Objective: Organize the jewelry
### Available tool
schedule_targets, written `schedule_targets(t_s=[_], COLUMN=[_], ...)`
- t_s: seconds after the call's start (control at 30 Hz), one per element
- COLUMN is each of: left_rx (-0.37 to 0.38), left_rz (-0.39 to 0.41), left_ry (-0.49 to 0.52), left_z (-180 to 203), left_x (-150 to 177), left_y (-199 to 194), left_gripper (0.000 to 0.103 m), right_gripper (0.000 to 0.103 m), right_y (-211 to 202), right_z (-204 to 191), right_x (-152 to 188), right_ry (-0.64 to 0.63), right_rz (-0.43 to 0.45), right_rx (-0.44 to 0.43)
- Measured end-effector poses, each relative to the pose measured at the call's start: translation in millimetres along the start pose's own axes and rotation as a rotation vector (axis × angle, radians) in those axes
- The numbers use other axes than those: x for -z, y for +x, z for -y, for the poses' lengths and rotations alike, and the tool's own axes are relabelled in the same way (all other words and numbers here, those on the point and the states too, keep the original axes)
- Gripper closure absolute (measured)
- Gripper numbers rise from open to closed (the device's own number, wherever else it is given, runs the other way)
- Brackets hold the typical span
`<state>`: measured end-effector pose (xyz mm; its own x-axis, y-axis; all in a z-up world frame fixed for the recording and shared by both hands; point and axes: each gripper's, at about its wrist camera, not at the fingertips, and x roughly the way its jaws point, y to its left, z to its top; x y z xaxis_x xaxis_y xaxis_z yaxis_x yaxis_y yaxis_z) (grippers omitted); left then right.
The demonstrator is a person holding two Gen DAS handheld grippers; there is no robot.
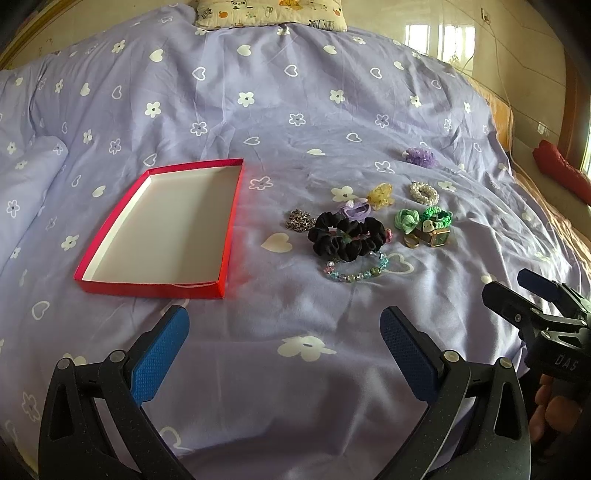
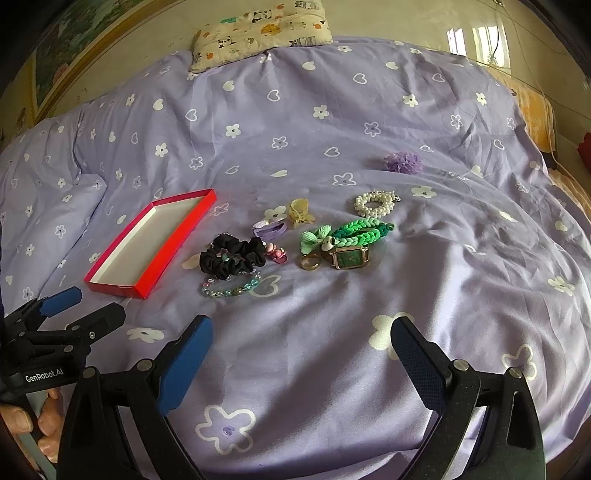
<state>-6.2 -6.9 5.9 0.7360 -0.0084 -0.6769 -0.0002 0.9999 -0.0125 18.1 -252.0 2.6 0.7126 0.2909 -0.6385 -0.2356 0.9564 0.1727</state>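
Note:
An empty red box (image 1: 229, 229) (image 2: 168, 254) with a white inside lies on the bed, left of a jewelry pile. The pile holds a black scrunchie (image 1: 345, 236) (image 2: 231, 258), a blue bead bracelet (image 1: 356, 271) (image 2: 229, 288), a silver chain (image 1: 300, 220), a green watch (image 1: 437, 238) (image 2: 349, 257), a gold ring (image 2: 309, 261), a green braided band (image 2: 360, 230), a pearl bracelet (image 1: 424, 192) (image 2: 376, 203), a yellow clip (image 1: 380, 195) (image 2: 300, 216) and a purple scrunchie (image 1: 421, 157) (image 2: 402, 162). My left gripper (image 1: 284, 328) and right gripper (image 2: 301, 334) both stand open and empty, short of the pile.
The bed wears a lilac cover (image 1: 295, 92) (image 2: 461, 277) with white flowers and hearts. A patterned pillow (image 1: 271, 13) (image 2: 258, 33) sits at its far end. A red cushion (image 1: 561, 170) lies off the right edge. A hand (image 2: 29, 424) holds the left gripper.

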Motion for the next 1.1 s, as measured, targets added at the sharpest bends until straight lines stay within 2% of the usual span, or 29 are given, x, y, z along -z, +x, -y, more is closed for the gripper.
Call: schedule_targets(t_s=[1.1], left_rx=[0.002], left_rz=[0.000], left_ry=[-0.002], left_z=[-0.1], left_x=[0.6], left_y=[-0.8], left_gripper=[0.000], right_gripper=[0.005], right_y=[0.6], right_z=[-4.6], right_x=[-1.3], right_ry=[-0.006], right_rz=[-0.001], right_rx=[-0.010])
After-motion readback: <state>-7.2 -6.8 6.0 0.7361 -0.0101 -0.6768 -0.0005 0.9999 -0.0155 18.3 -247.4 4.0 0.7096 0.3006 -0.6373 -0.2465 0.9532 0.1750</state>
